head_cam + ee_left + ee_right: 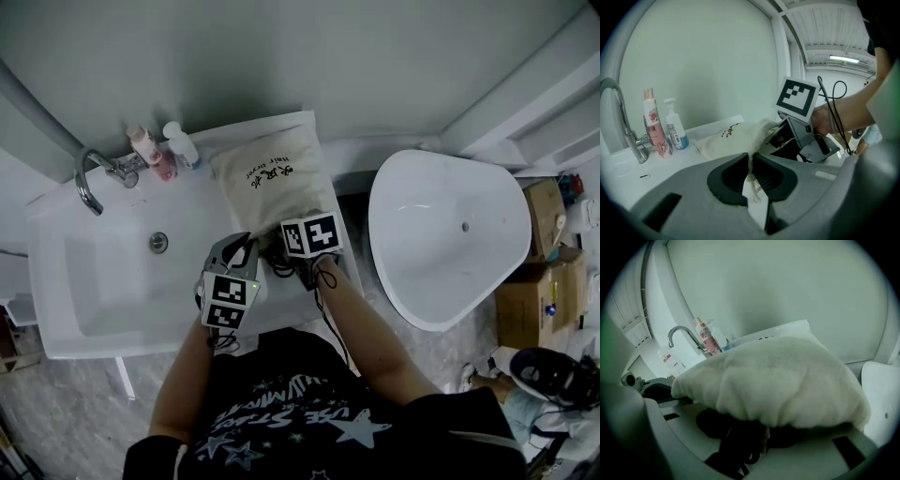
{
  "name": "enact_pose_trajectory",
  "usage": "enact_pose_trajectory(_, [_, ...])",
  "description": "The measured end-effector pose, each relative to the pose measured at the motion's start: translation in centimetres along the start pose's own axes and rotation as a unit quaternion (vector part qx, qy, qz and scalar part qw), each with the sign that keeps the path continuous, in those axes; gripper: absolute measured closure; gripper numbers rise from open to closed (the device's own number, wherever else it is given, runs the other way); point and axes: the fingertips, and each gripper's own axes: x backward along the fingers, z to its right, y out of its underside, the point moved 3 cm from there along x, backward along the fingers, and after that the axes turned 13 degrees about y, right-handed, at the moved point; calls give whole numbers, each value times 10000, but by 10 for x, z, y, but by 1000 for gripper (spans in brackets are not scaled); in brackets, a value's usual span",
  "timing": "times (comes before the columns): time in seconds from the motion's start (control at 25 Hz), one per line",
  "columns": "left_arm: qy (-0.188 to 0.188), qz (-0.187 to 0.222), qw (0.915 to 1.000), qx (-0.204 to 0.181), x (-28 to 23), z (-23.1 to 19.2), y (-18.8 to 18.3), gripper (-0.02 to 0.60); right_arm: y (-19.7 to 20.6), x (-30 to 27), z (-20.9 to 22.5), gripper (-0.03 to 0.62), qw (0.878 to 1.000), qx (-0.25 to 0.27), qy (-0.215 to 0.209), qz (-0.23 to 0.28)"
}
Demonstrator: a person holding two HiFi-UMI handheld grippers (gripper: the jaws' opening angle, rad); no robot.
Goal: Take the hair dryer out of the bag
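A cream drawstring bag lies on the white counter to the right of the sink basin, with its mouth toward me. My left gripper is shut on the bag's mouth edge, and the cloth and cord are pinched between its pads. My right gripper reaches into the bag's mouth from the right. In the right gripper view the bag drapes over the jaws. The black hair dryer lies between them with its cord. The jaws stand apart, and pad contact is hidden.
A chrome faucet, a pink bottle and a white pump bottle stand at the back of the sink. A white tub is on the right, with cardboard boxes beyond it. Another person is at the lower right.
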Motion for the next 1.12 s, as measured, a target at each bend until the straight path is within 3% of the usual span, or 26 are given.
enact_pose_trajectory(0.4, [-147,100,9998,-44,10,4,-8,534,28,55,-7,407,9966,-308,-724,263])
enact_pose_trajectory(0.64, [-34,59,9999,-75,12,4,-9,534,52,83,-18,408,9961,-163,-806,313])
enact_pose_trajectory(0.88, [230,-11,9996,-185,13,5,-9,534,86,112,-24,413,9920,-746,-958,350])
enact_pose_trajectory(1.12, [464,-90,9984,-315,12,2,0,531,101,143,-37,413,9816,-1376,-1056,796])
